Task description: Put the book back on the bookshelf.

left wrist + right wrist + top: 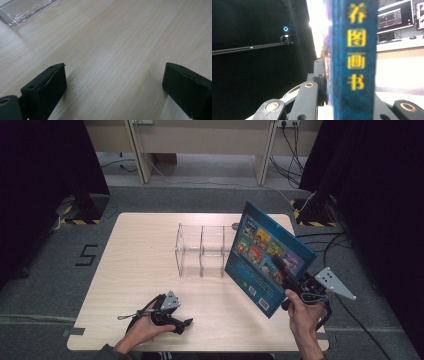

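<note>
Book (267, 257), stiff and likely weighty, sits clamped near its spine in right tongs (289, 281); left tongs (184, 324) rest wide open, empty, on tabletop (140, 270).

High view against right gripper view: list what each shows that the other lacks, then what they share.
High view alone: the pale wooden table, the clear acrylic three-bay rack, the left gripper resting low near the table's near edge, and the blue picture book's cover panels.

Right gripper view alone: the yellow characters down the book's spine, and lit monitors behind.

Both: the blue hardcover picture book, raised off the table and clamped in the right gripper.
</note>
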Demonstrator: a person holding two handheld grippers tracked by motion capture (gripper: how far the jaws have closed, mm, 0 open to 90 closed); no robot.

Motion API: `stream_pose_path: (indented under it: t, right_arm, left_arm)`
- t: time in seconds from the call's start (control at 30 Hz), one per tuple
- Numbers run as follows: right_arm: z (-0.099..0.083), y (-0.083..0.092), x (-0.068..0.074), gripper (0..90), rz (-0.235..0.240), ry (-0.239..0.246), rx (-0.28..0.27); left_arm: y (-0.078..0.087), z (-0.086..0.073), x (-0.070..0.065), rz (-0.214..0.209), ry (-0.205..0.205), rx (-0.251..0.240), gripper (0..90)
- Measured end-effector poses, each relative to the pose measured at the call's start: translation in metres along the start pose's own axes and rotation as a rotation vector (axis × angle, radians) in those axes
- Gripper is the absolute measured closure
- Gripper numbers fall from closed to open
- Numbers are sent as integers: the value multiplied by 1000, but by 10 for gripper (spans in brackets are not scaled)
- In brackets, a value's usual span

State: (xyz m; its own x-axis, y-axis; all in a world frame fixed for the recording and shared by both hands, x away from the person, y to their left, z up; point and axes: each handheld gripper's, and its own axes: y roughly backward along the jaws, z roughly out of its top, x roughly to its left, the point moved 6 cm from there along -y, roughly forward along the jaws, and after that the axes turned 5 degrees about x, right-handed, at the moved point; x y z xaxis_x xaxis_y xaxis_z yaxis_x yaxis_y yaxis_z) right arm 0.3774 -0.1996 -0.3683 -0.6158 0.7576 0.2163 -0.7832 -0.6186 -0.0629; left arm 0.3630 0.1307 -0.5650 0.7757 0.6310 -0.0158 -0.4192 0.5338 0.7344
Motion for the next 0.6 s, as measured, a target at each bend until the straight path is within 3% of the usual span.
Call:
stream_pose_path:
  t: [0.17,0.6]
  right_arm:
    - [3,-6,-2,826,-15,14,-3]
    - [4,-23,-11,826,-43,-3,-13]
  left_arm:
    - [0,0,0,1,0,0,45]
    - [0,0,0,1,-1,0,44]
